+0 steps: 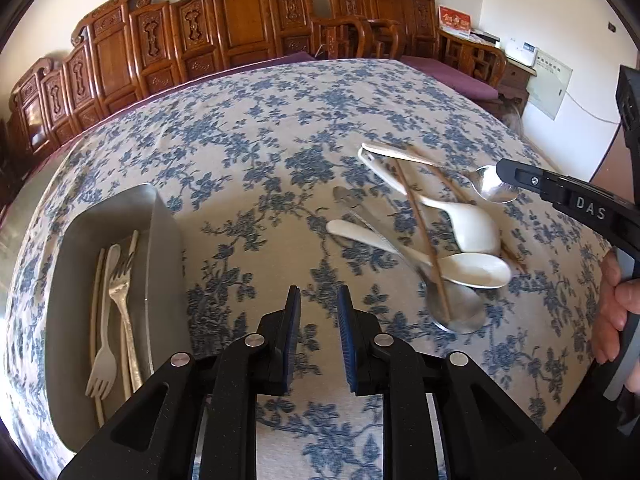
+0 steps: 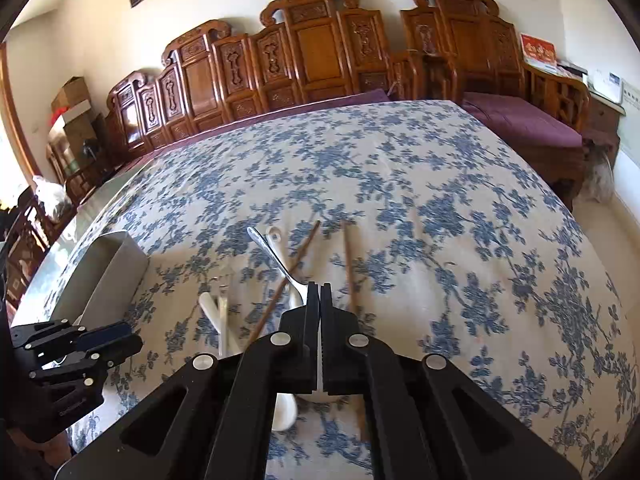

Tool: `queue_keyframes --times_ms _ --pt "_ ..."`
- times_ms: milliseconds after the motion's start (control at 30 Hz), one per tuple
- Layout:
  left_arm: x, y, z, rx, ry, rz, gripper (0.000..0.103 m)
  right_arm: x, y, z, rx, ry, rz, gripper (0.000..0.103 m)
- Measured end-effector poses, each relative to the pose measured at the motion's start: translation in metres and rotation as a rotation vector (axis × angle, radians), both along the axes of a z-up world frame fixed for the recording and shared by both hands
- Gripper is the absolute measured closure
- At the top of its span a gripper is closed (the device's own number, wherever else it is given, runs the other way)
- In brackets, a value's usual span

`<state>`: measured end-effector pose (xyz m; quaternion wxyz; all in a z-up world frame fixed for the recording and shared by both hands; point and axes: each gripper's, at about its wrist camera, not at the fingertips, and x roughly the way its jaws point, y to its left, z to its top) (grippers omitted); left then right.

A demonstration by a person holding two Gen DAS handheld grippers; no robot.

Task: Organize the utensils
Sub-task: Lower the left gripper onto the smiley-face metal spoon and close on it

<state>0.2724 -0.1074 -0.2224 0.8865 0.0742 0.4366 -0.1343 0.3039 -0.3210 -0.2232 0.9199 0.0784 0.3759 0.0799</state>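
A pile of utensils lies on the floral tablecloth: white ceramic spoons, metal spoons, brown chopsticks. My right gripper is shut on the bowl of a small metal spoon, seen also in the right wrist view, lifting it over the pile. My left gripper is open and empty, between the pile and a grey metal tray. The tray holds a white fork, a metal fork and pale chopsticks.
The tray stands at the table's left edge. Carved wooden chairs with purple cushions line the far side. The cloth stretches far beyond the pile.
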Motion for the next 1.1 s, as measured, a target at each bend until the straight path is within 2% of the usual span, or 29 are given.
queue_keyframes --times_ms 300,567,667,800,1100 --pt "-0.001 -0.029 0.002 -0.014 0.009 -0.020 0.078 -0.004 -0.016 -0.004 0.015 0.011 -0.014 0.101" --pt "0.023 -0.057 -0.016 -0.026 0.065 -0.006 0.078 -0.007 -0.031 -0.007 0.063 0.023 -0.026 0.101" --pt "0.031 -0.064 -0.022 -0.029 0.088 0.002 0.078 -0.008 -0.030 -0.005 0.047 0.013 -0.027 0.101" --pt "0.036 -0.067 -0.027 -0.044 0.118 0.017 0.082 -0.009 -0.028 -0.003 0.044 0.005 -0.021 0.101" --pt "0.034 -0.063 -0.029 -0.011 0.146 0.039 0.088 -0.010 -0.025 0.001 0.063 -0.007 -0.012 0.101"
